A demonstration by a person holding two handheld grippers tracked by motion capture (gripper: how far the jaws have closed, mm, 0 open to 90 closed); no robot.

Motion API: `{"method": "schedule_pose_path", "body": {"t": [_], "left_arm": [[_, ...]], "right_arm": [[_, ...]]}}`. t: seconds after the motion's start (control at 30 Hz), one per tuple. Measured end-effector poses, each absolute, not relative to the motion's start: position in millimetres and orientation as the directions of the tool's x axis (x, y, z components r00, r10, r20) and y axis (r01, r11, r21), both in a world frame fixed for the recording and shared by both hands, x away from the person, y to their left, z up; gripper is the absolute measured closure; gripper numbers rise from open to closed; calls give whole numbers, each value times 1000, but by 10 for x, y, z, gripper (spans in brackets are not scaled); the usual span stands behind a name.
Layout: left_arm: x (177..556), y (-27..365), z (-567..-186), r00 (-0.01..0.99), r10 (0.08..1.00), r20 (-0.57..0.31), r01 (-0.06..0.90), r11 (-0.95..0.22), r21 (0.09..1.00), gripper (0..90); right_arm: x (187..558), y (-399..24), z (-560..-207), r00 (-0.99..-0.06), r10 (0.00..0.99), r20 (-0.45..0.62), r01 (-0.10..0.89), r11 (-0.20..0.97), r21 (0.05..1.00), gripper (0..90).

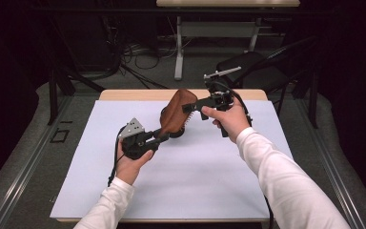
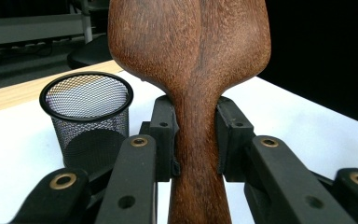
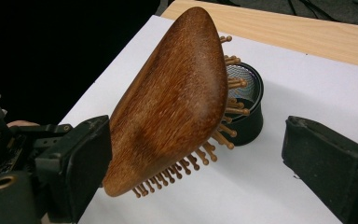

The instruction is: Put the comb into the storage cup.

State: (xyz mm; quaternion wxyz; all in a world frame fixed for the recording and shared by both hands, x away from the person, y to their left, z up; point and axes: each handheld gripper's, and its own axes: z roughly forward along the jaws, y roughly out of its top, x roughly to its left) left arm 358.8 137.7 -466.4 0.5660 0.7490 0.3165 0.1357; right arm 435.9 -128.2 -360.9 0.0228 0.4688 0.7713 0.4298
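A brown wooden paddle hairbrush (image 1: 175, 113) hangs tilted above the white sheet, wooden bristle pins pointing toward the right. My left gripper (image 1: 163, 135) is shut on its handle; in the left gripper view both pads (image 2: 164, 135) press the narrow neck of the brush (image 2: 191, 51). My right gripper (image 1: 189, 108) stands open at the brush head. In the right gripper view the wooden back (image 3: 172, 102) sits next to the left jaw, while the right jaw stays well clear of the pins. The right gripper (image 3: 200, 163) grips nothing.
A black wire-mesh cup (image 2: 91, 116) stands upright on the white sheet (image 1: 200, 176) just behind the brush, partly hidden by the pins in the right gripper view (image 3: 251, 122). A wooden table edge (image 1: 124, 94) runs along the far side, with a dark chair (image 1: 257, 67) beyond it.
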Motion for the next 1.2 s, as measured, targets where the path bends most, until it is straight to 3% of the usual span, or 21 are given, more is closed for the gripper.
{"method": "schedule_pose_path", "body": {"t": [1.2], "left_arm": [[3560, 1310, -4670, 775, 613, -156, 316, -161, 935, 716]], "right_arm": [[4491, -1037, -3767, -548, 705, 450, 743, 163, 649, 143]]}}
